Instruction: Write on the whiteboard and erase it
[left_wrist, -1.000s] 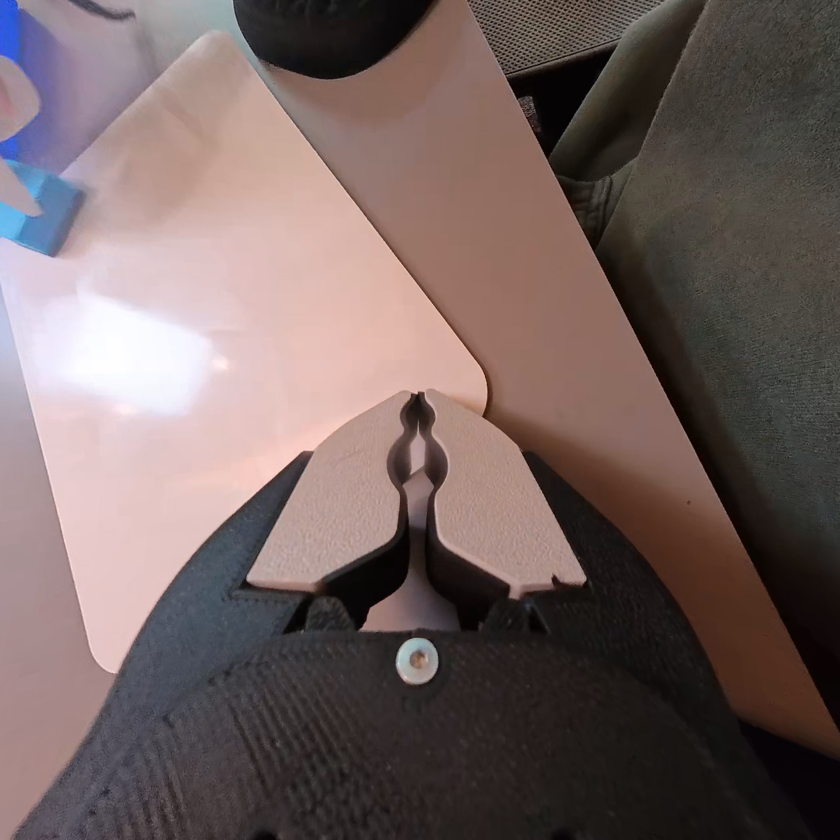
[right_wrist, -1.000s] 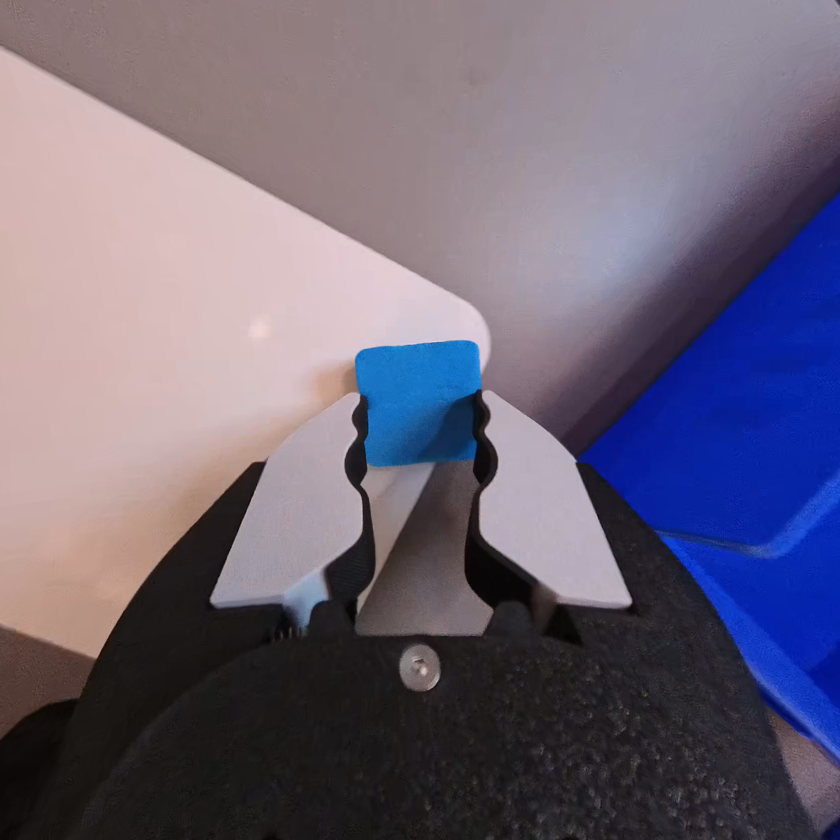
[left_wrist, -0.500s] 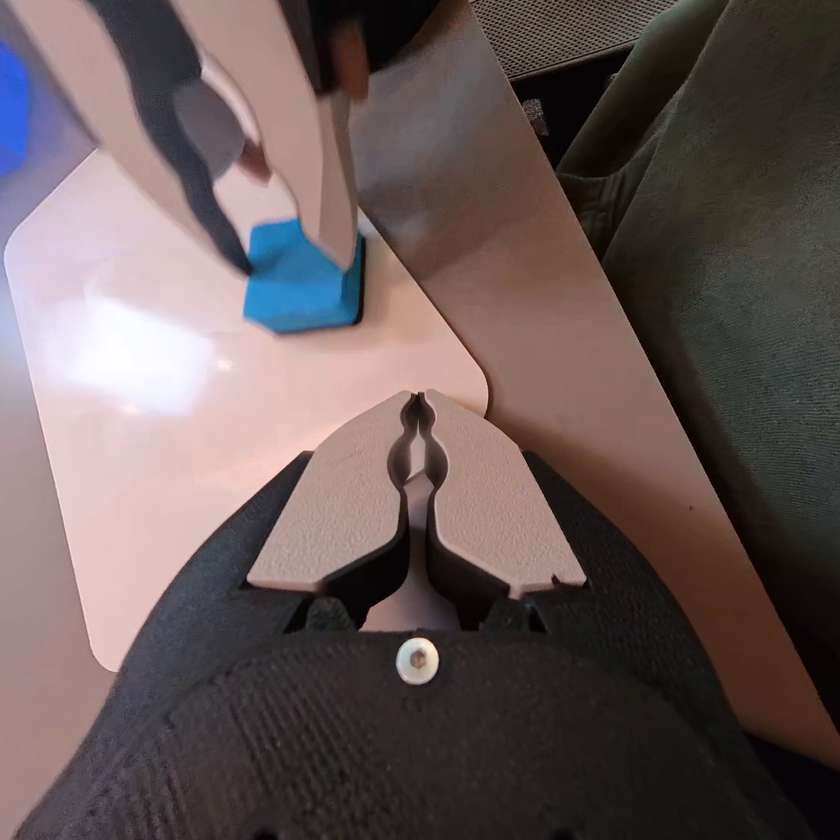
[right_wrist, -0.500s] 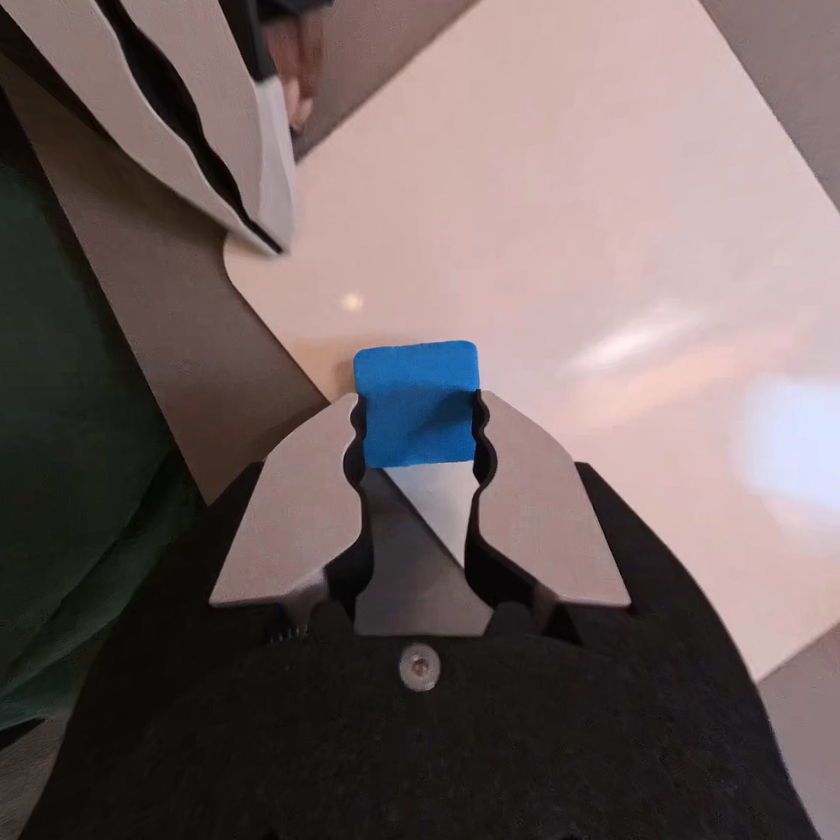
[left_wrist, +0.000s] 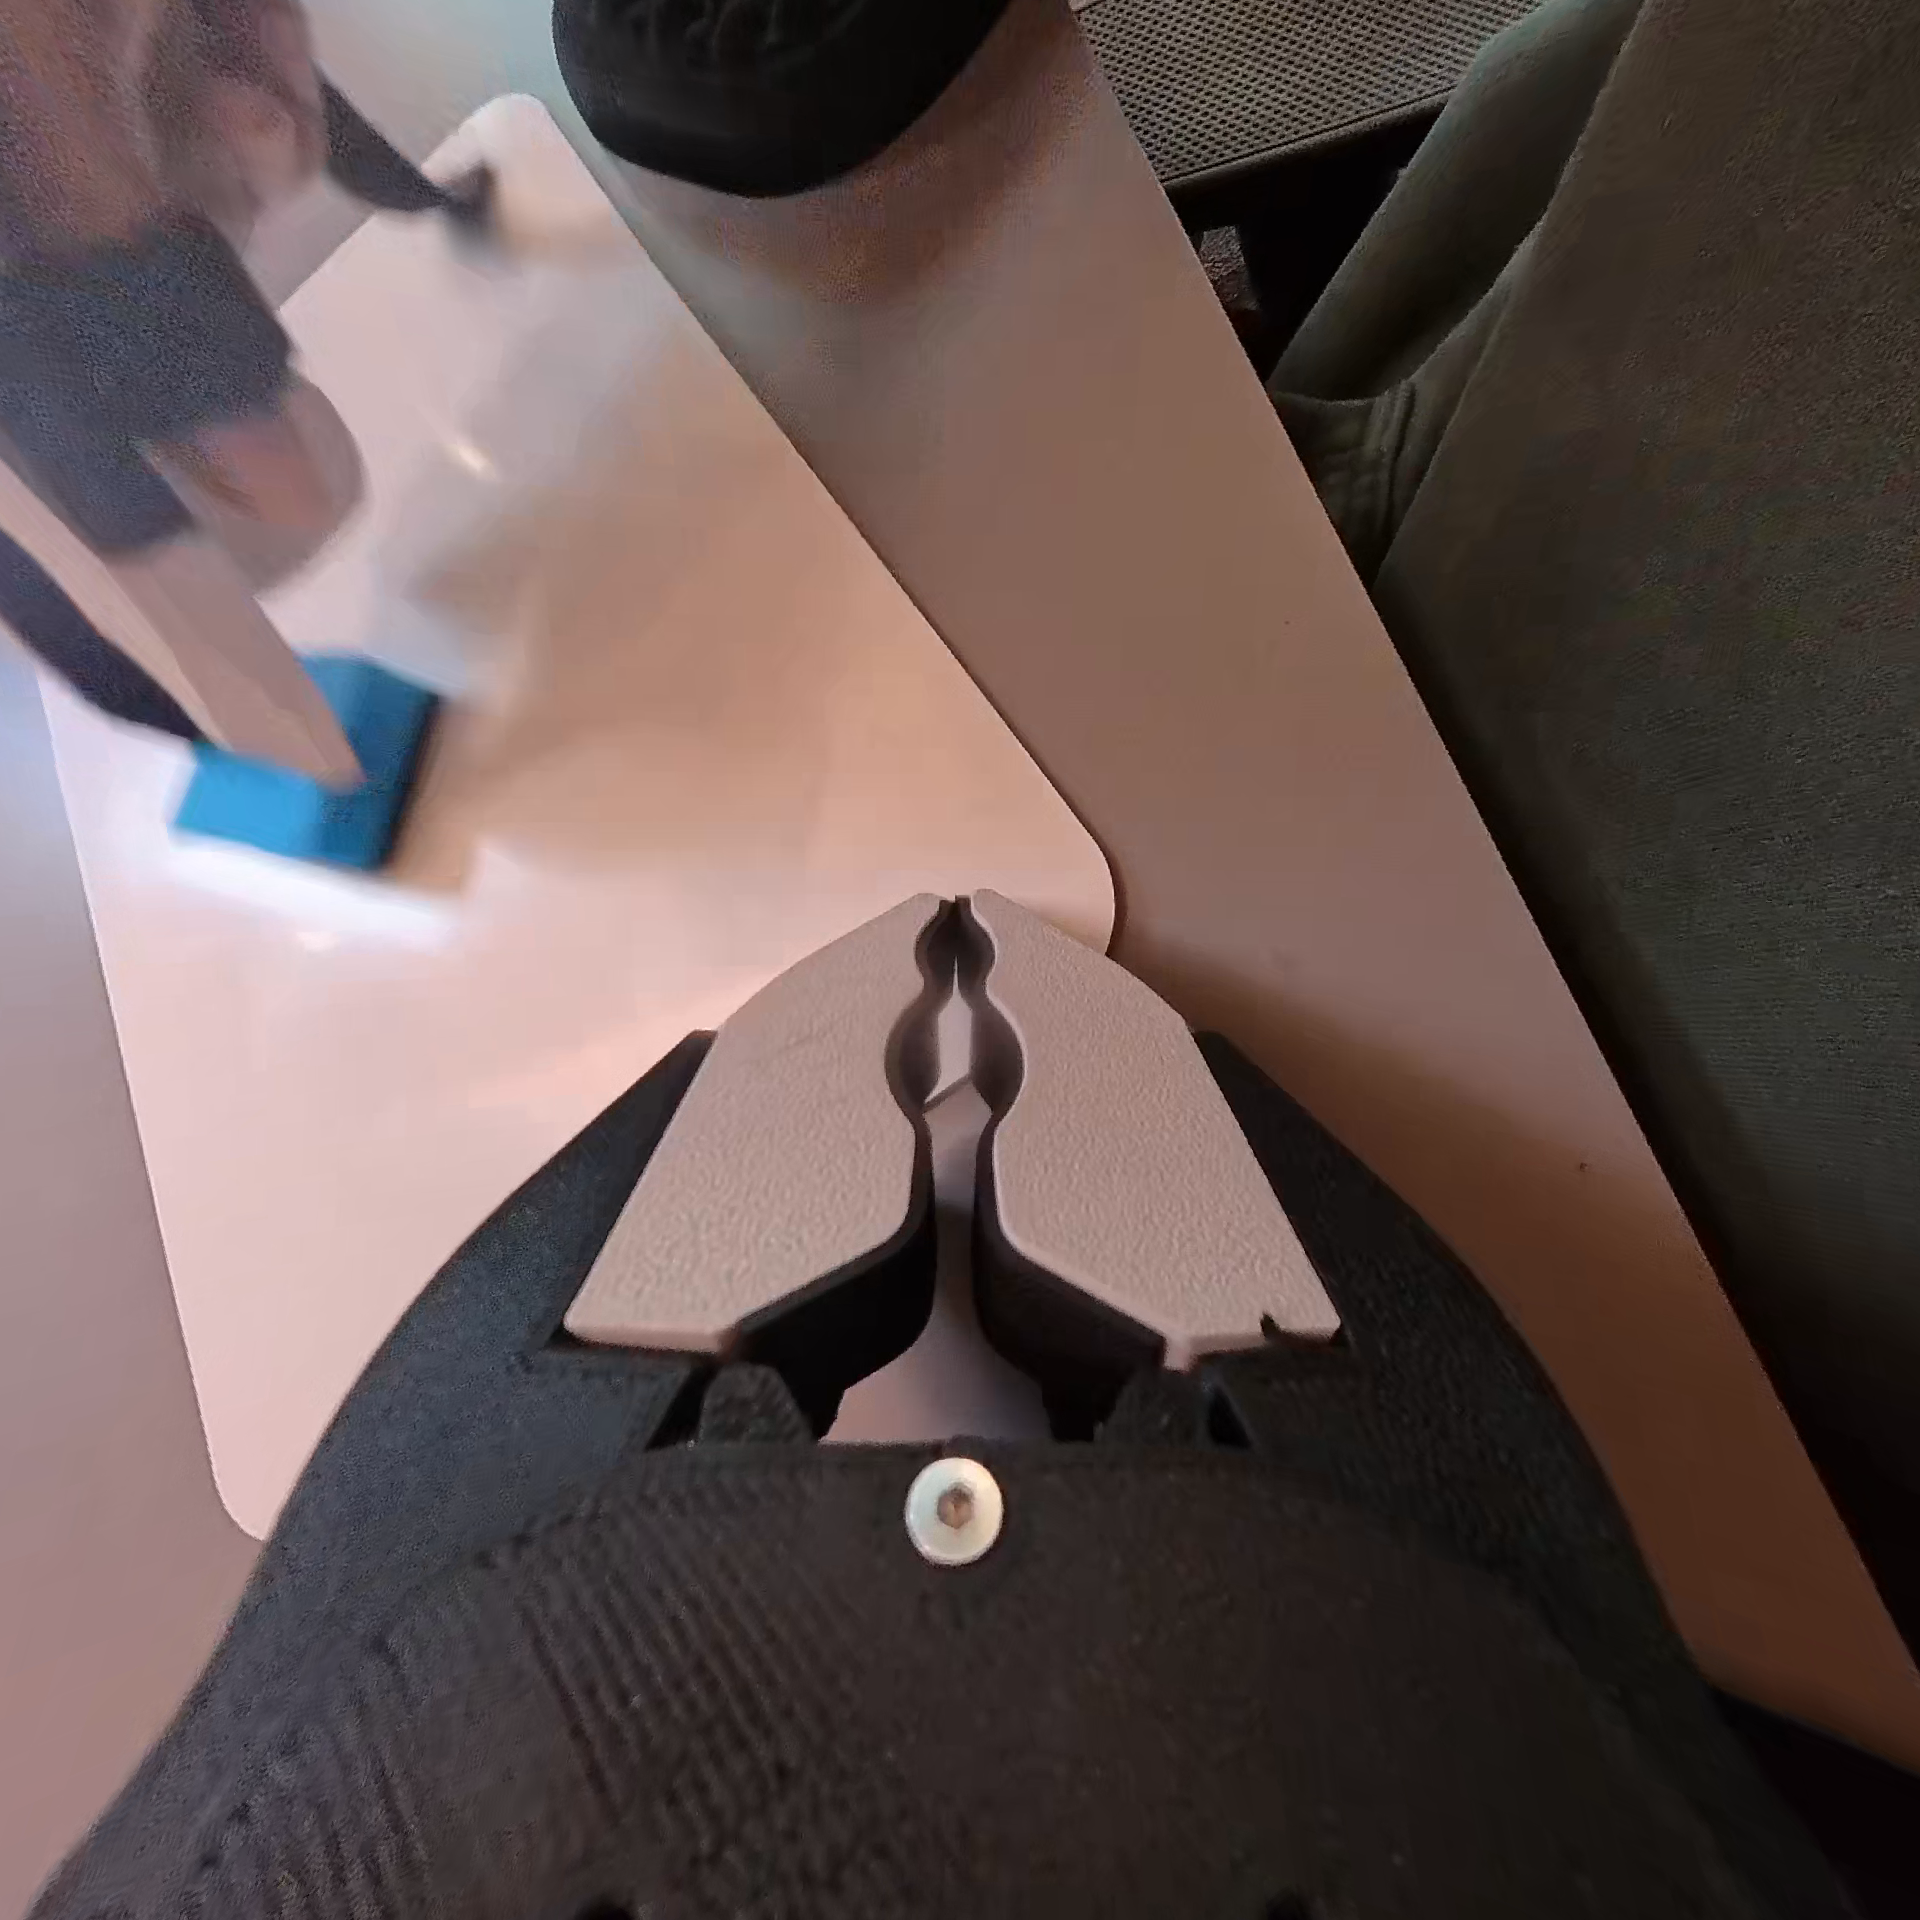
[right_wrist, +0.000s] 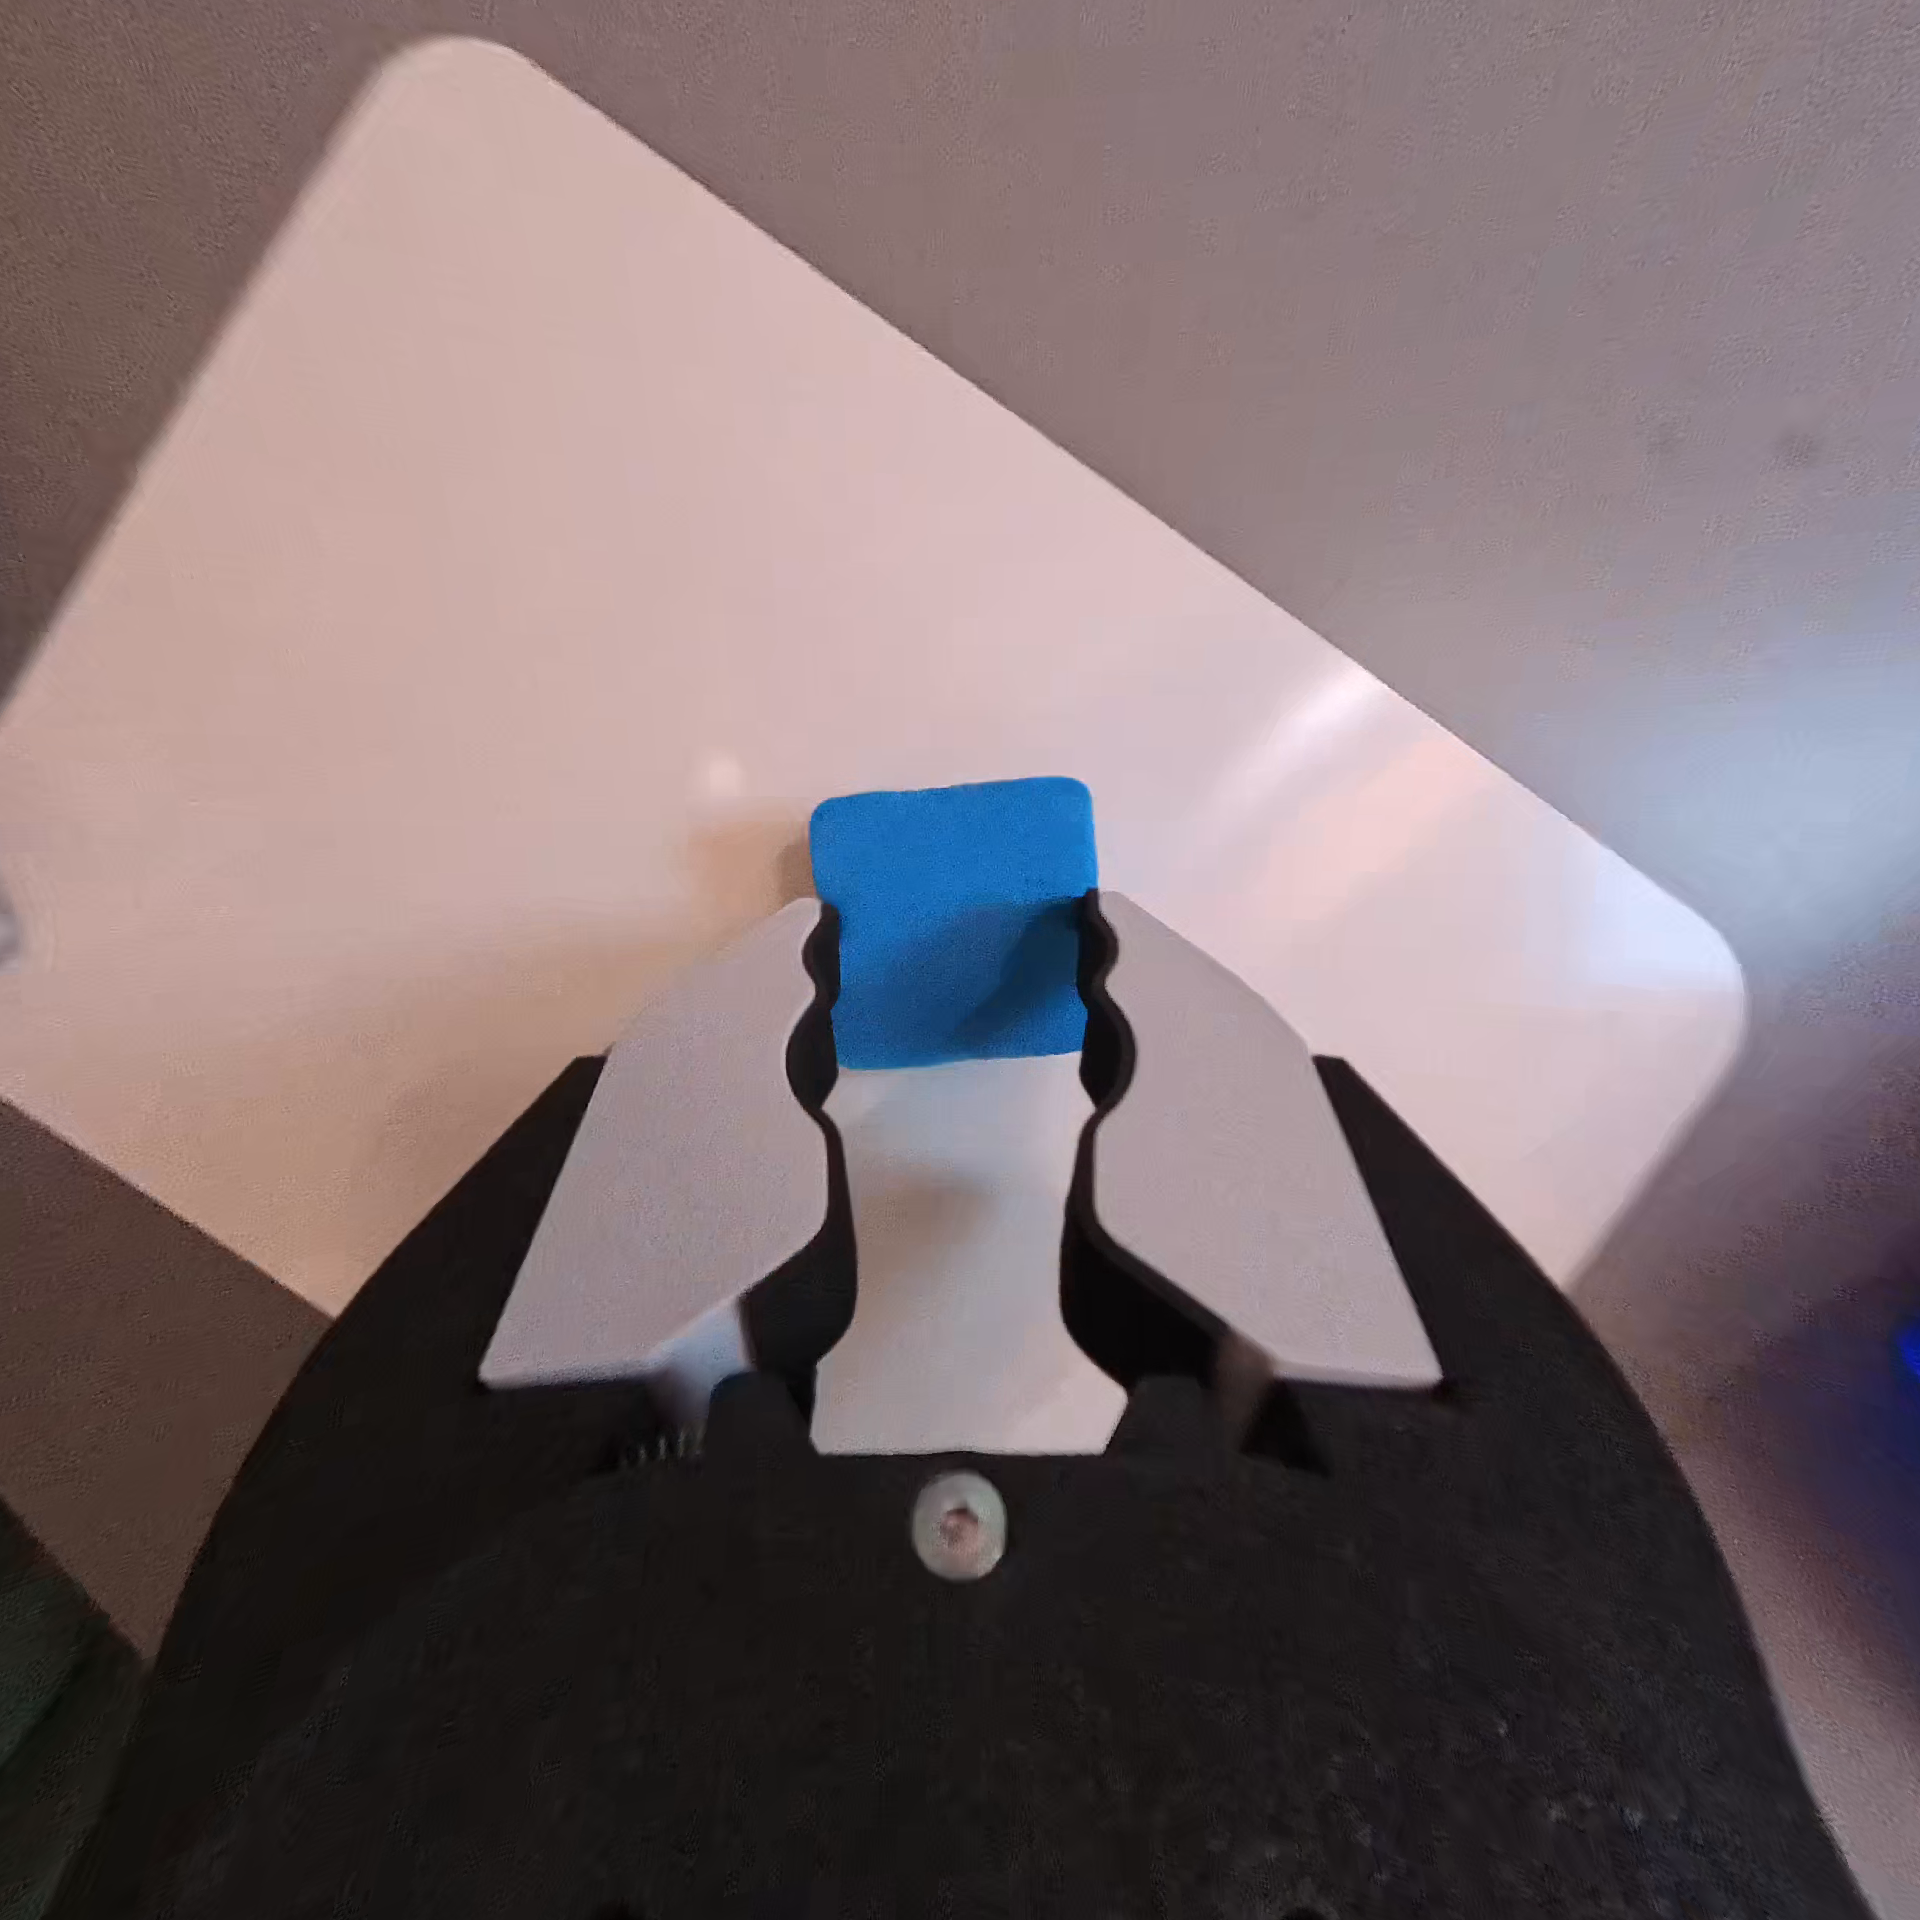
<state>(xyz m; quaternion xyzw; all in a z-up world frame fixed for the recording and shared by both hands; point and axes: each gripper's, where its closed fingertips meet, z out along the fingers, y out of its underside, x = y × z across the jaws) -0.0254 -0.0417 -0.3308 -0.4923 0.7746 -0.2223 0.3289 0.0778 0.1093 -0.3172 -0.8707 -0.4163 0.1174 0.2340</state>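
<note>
Right tongs (right_wrist: 954, 920) around blue eraser (right_wrist: 951, 914)

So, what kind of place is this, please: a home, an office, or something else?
Probably an office or lab desk, though I cannot be sure. A small whiteboard lies flat on a plain grey table, and a seated person's green trousers show beside the table's edge.

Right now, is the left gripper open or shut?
Shut and empty: the left gripper tips nearly touch, holding nothing, over the whiteboard corner.

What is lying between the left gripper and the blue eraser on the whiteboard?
Nothing: in the left wrist view only bare whiteboard stretches from the left gripper to the eraser held by the right gripper.
</note>
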